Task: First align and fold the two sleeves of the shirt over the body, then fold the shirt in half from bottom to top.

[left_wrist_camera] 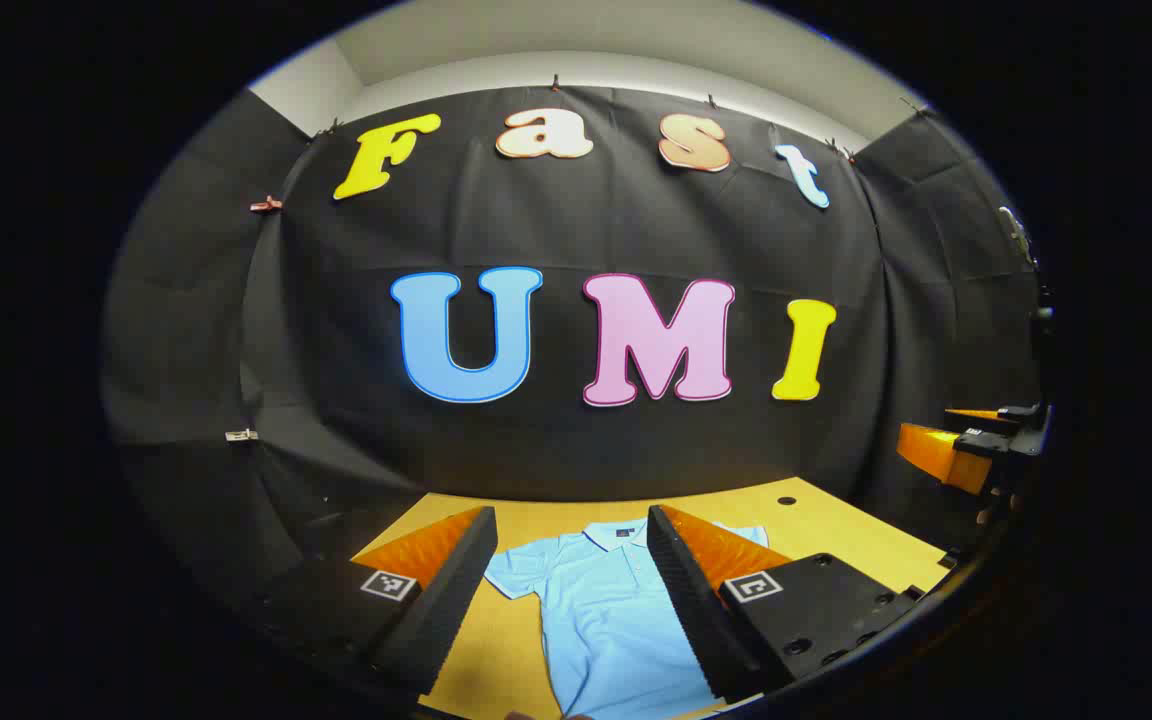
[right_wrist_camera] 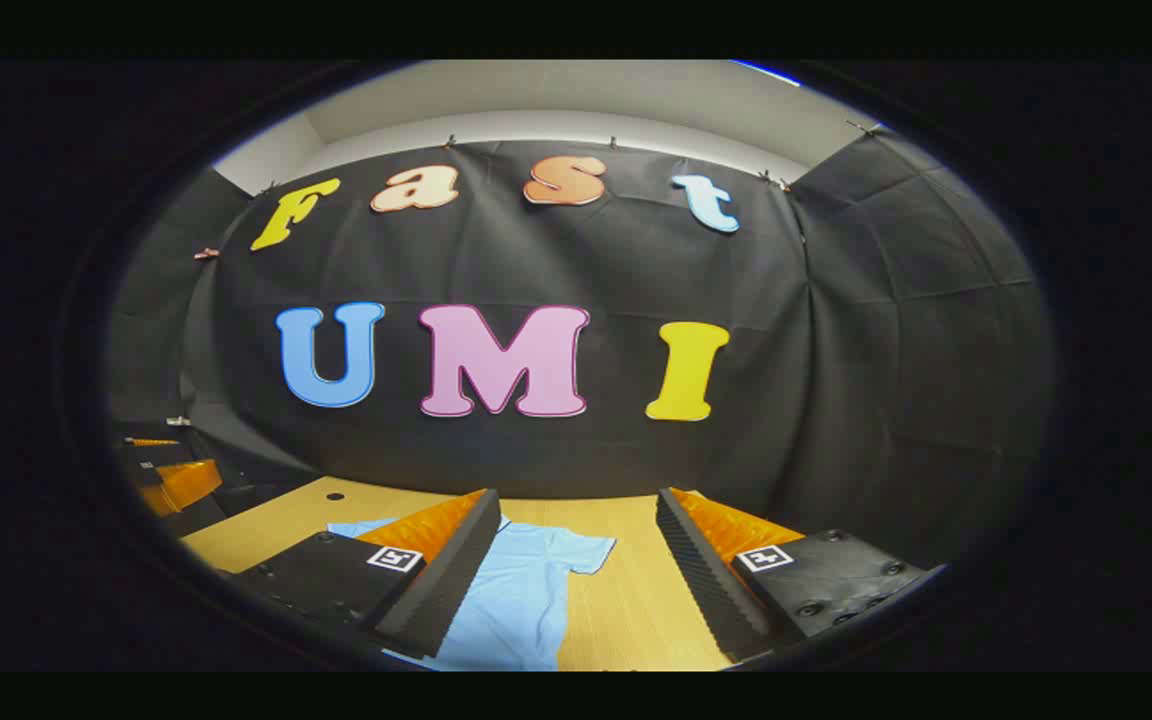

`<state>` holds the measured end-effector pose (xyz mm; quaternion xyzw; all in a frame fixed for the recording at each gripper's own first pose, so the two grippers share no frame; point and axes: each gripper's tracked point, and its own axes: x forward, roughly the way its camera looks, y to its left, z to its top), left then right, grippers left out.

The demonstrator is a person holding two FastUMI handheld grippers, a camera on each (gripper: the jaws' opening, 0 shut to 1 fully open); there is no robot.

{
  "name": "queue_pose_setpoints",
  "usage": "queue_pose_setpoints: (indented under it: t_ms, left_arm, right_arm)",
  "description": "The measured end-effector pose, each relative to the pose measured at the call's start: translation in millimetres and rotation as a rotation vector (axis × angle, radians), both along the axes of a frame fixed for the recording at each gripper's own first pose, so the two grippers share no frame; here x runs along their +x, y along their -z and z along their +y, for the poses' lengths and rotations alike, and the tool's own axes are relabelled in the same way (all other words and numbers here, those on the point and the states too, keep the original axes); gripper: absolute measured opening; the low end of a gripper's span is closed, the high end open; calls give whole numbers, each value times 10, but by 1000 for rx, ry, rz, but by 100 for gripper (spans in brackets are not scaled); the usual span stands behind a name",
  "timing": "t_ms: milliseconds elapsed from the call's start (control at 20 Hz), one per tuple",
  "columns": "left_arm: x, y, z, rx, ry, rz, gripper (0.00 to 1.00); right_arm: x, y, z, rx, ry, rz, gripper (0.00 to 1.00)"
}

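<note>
In the left gripper view, my left gripper (left_wrist_camera: 568,560) is up in the air above the table (left_wrist_camera: 836,525). Its two fingers (left_wrist_camera: 446,590) are spread wide apart. They hold nothing. Between them I see the shirt (left_wrist_camera: 606,620). It is light blue and lies flat on the yellow wood table. The collar (left_wrist_camera: 616,535) points away from me, toward the black wall (left_wrist_camera: 556,440). One short sleeve (left_wrist_camera: 514,572) sticks out to the left side and lies open on the wood. The other sleeve is partly hidden behind my right-hand finger. A small round hole (left_wrist_camera: 787,500) is in the table top, near the far edge. Far over on the right side of this view I see my other tool (left_wrist_camera: 966,450), up off the table.

In the right gripper view, my right gripper (right_wrist_camera: 576,560) is also up above the table. Its fingers are wide open too, and nothing is in them. The shirt lies to the left here, partly behind my left-hand finger (right_wrist_camera: 441,590). One sleeve (right_wrist_camera: 581,550) sticks out between the fingers. Bare wood lies on the right.
</note>
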<state>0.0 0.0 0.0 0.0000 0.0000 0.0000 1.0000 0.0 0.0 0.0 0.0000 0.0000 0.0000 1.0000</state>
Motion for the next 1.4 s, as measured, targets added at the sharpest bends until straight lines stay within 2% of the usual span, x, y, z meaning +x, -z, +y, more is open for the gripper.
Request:
queue_pose_setpoints:
  t_ms: [250, 500, 750, 1000, 1250, 1400]
  left_arm:
    - [339, 132, 16, -1, -30, 46, 96]
    - [436, 192, 76, 7, -17, 62, 96]
    - [491, 240, 95, -3, -11, 74, 96]
    - [557, 306, 63, -1, -5, 86, 96]
    - [688, 374, 56, 15, -5, 108, 96]
    - [819, 493, 106, -8, -27, 154, 96]
  right_arm:
    - [343, 348, 45, 23, -23, 82, 98]
    - [399, 373, 96, 26, -18, 104, 100]
    - [438, 439, 91, 1, -16, 120, 98]
    - [630, 584, 48, -10, -34, 166, 98]
    - [1110, 803, -60, -9, -34, 261, 98]
    - [1609, 1046, -117, -17, -50, 327, 98]
